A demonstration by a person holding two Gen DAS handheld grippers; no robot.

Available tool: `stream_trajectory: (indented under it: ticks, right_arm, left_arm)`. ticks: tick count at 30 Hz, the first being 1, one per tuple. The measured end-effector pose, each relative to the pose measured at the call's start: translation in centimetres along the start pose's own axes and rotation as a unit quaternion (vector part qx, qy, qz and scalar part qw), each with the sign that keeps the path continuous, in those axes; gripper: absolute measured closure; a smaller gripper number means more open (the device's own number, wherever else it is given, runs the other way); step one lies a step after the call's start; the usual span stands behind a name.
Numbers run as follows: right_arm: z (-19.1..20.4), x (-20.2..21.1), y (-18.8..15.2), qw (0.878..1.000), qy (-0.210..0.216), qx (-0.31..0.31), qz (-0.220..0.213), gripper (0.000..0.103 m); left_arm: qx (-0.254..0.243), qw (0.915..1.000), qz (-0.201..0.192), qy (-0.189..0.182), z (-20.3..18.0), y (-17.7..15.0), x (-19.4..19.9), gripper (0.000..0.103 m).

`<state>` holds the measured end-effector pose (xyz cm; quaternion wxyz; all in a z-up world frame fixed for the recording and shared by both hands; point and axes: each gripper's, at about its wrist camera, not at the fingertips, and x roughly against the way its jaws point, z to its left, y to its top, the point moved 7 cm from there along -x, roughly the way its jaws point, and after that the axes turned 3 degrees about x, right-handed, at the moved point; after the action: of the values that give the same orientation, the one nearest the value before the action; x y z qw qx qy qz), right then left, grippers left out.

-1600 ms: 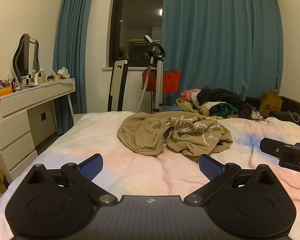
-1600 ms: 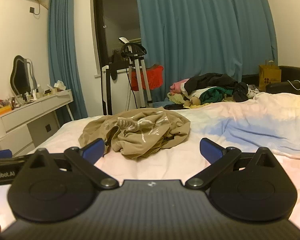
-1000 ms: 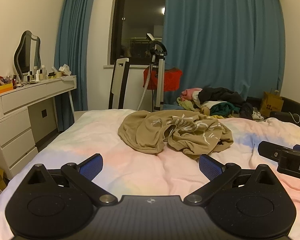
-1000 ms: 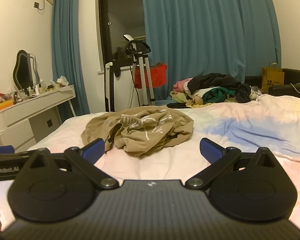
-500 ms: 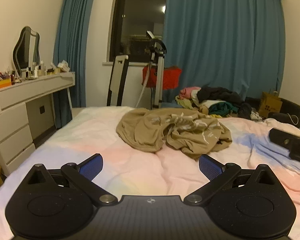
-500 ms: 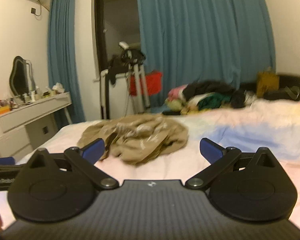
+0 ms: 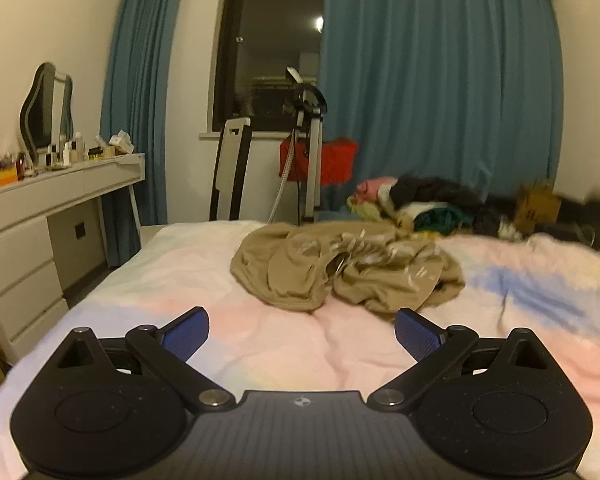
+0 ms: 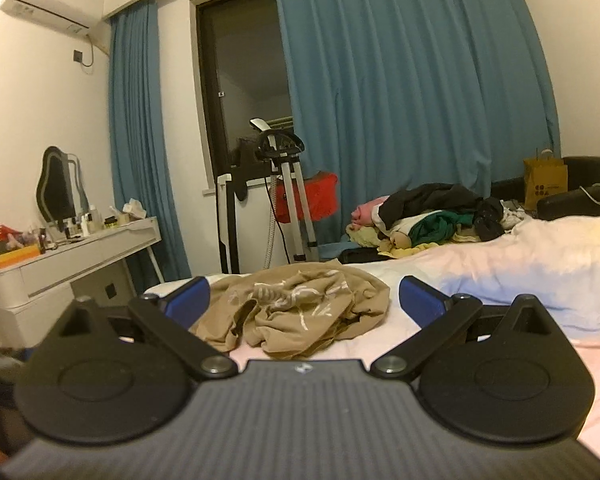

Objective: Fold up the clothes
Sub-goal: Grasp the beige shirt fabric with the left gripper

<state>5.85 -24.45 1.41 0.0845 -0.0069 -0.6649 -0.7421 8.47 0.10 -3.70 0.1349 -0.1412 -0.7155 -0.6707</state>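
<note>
From your left wrist camera, your left gripper (image 7: 302, 334) hovers low over the bed (image 7: 260, 344), its two blue-padded fingers (image 7: 186, 334) spread wide with nothing between them. The crumpled tan garment (image 7: 346, 270), marked with pale streaks, lies in a heap on the pastel bedding at 12 o'clock from the gripper, well apart from the fingertips and untouched. A white vanity desk (image 7: 60, 196) with a wavy mirror (image 7: 46, 110) stands at 9 o'clock, small bottles crowded on its top. A white chair (image 7: 230, 168) and a garment steamer on a stand (image 7: 310, 140) sit before the dark window (image 7: 270, 48) at 12 o'clock, flanked by teal curtains (image 7: 440, 92). A mixed pile of clothes (image 7: 420, 202) rests past the bed at 1 o'clock, blurred toward the right edge.

From your right wrist camera, your right gripper (image 8: 304, 302) is likewise wide open and empty, held lower and closer to the bedding. The tan garment (image 8: 296, 310) shows between the two blue pads, just ahead at 12 o'clock; whether the fingertips touch the cloth cannot be told. The clothes pile (image 8: 432, 216) lies at 1 o'clock, a yellow paper bag (image 8: 545, 182) at 2 o'clock beside a dark armchair (image 8: 580, 188). An air conditioner (image 8: 46, 10) hangs on the wall at 10 o'clock, above the vanity desk (image 8: 80, 256).
</note>
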Motion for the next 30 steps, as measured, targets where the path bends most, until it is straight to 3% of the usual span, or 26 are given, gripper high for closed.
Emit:
stream_trajectory:
  ticks: [3,6,8,10,14,19,21,22,23,24,25,26,30]
  right_arm:
    - [0.6,-0.4,1.0,1.0,0.009,0.002,0.016,0.007]
    - [0.5,-1.4,0.8,0.999,0.014,-0.001,0.035,0.029]
    - [0.4,-2.4,0.0,0.999,0.018,0.0,0.044,0.036]
    - [0.3,-3.6,-1.0,0.998,0.021,0.002,0.058,0.051]
    - [0.1,-6.3,-3.1,0.997,0.021,0.025,0.074,0.056]
    - [-1.0,-10.8,-6.6,0.994,0.029,0.01,0.109,0.056]
    - [-1.6,-12.6,-8.0,0.992,0.028,0.0,0.122,0.056]
    - [-1.9,-13.6,-8.7,0.991,0.028,-0.005,0.128,0.056]
    - [-2.2,-14.3,-9.5,0.99,0.028,-0.018,0.138,0.056]
    - [-2.6,-14.9,-10.3,0.988,0.028,-0.033,0.149,0.056]
    - [-2.8,-15.4,-10.8,0.987,0.03,-0.043,0.155,0.055]
    - [-3.0,-15.8,-11.3,0.985,0.031,-0.052,0.161,0.055]
    - [-3.5,-15.6,-11.2,0.989,0.022,-0.054,0.134,0.055]
  left_arm:
    - [0.001,0.9992,0.039,0.003,-0.6,-0.6,-3.4,0.003]
    - [-0.018,0.997,0.073,0.019,-1.2,-1.3,-8.0,0.005]
    - [-0.033,0.9942,0.098,0.029,-1.6,-1.8,-11.3,0.005]
    - [-0.055,0.9907,0.117,0.043,-1.5,-2.4,-14.6,0.006]
    - [-0.142,0.9801,0.117,0.073,-2.2,-3.1,-20.9,0.011]
    - [-0.146,0.9786,0.122,0.078,-2.4,-2.9,-26.0,0.019]
    - [-0.176,0.9736,0.107,0.098,-2.4,-2.4,-27.3,0.038]
    - [-0.194,0.9696,0.098,0.112,-2.4,-2.2,-27.8,0.043]
    - [-0.199,0.9683,0.092,0.12,-2.3,-1.9,-28.1,0.057]
    - [-0.195,0.9693,0.086,0.124,-2.1,-1.6,-28.3,0.078]
    - [-0.191,0.9701,0.081,0.127,-1.9,-1.3,-28.4,0.089]
    - [-0.179,0.973,0.073,0.126,-1.7,-0.8,-28.0,0.096]
    - [-0.115,0.9869,0.039,0.107,-0.8,1.7,-24.9,0.098]
